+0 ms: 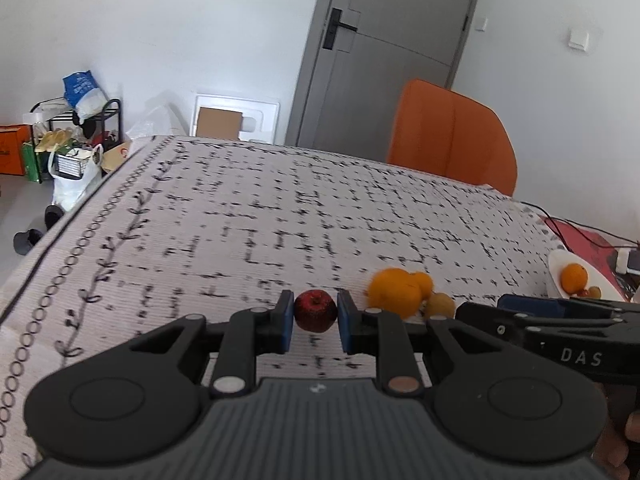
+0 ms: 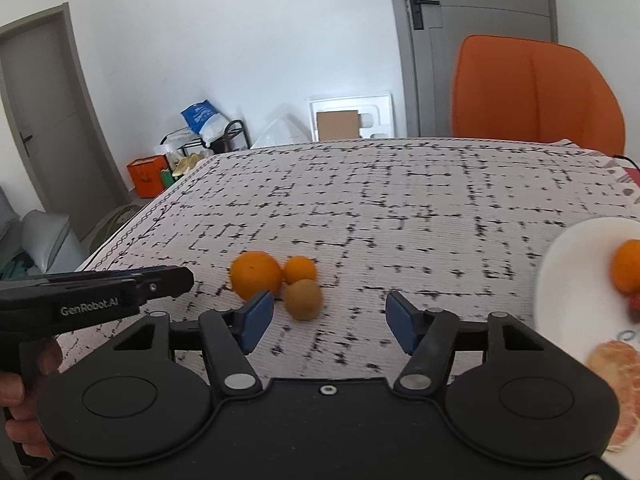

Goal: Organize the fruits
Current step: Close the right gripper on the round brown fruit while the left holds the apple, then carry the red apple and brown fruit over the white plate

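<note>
The left gripper (image 1: 316, 312) points forward and down over the patterned tablecloth (image 1: 240, 216), its blue pads clamped on a small red apple (image 1: 315, 310) that sits between them at about 6 o'clock in the left wrist view. The right gripper (image 2: 328, 320) also tilts down toward the cloth, jaws standing apart with nothing between the pads; a brownish round fruit (image 2: 303, 299) lies just beyond its left pad, touching a large orange (image 2: 256, 274) and a smaller orange (image 2: 300, 269) behind it. Only the left wrist view shows the apple; there the same cluster sits at 3 o'clock of the apple, and the right gripper's body enters from the lower right. Only the right wrist view shows the white plate (image 2: 572, 256) up close at 3 o'clock, holding an orange fruit (image 2: 626, 266) and a peeled citrus (image 2: 618, 384), with the left gripper's side and a hand (image 2: 20, 396) at 9 o'clock. An orange chair (image 2: 536, 92) stands behind the table.
</note>
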Demonstrator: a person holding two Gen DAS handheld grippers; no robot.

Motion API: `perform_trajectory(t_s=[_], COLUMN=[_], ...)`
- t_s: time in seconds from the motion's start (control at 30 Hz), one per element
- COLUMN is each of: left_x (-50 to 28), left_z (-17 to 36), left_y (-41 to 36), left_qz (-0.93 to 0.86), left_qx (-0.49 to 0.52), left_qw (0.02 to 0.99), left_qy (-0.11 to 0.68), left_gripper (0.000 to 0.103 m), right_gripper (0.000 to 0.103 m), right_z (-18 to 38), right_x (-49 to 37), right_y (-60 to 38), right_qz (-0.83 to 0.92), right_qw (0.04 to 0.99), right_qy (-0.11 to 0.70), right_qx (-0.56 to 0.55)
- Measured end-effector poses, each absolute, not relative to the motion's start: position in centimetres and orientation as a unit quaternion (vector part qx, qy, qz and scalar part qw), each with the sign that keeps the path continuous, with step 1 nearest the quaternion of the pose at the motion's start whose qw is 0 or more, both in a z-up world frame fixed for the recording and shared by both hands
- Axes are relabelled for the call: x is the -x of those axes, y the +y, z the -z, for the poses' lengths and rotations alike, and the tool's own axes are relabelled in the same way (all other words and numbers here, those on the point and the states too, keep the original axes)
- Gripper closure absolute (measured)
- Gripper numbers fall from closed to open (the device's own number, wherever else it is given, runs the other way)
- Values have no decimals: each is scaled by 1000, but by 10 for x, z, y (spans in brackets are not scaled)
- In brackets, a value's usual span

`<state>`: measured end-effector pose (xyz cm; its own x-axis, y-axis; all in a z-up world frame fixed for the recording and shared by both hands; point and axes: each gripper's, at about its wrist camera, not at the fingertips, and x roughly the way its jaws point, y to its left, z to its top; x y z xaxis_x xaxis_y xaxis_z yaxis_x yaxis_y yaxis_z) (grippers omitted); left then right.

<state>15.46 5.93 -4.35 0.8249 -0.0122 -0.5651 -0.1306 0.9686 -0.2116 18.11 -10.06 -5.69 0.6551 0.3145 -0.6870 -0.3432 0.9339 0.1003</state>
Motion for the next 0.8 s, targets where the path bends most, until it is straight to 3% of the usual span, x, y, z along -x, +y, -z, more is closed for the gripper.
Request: perform_trajectory(t_s=[0.17,0.2,0.3,0.8], left_x=[-151,-151,-150,-155], left_z=[46,47,47,38], left_y=[72,74,79,50], left_qz=[-43,-46,-52,-22], left_qx=[122,120,122,107], left_qw=[945,945,944,950], left_qy=[300,302,302,293], left_gripper=[82,82,82,82], right_gripper=[48,53,81,81], right_z=[66,68,75,53], right_x=[-185,-186,-191,-173], right_y=[-86,-82,-77,-106], right_qz=[-187,-189,-186,-171], right_qw=[905,904,901,917], right_qy=[381,383,390,360], right_qx=[28,32,38,27])
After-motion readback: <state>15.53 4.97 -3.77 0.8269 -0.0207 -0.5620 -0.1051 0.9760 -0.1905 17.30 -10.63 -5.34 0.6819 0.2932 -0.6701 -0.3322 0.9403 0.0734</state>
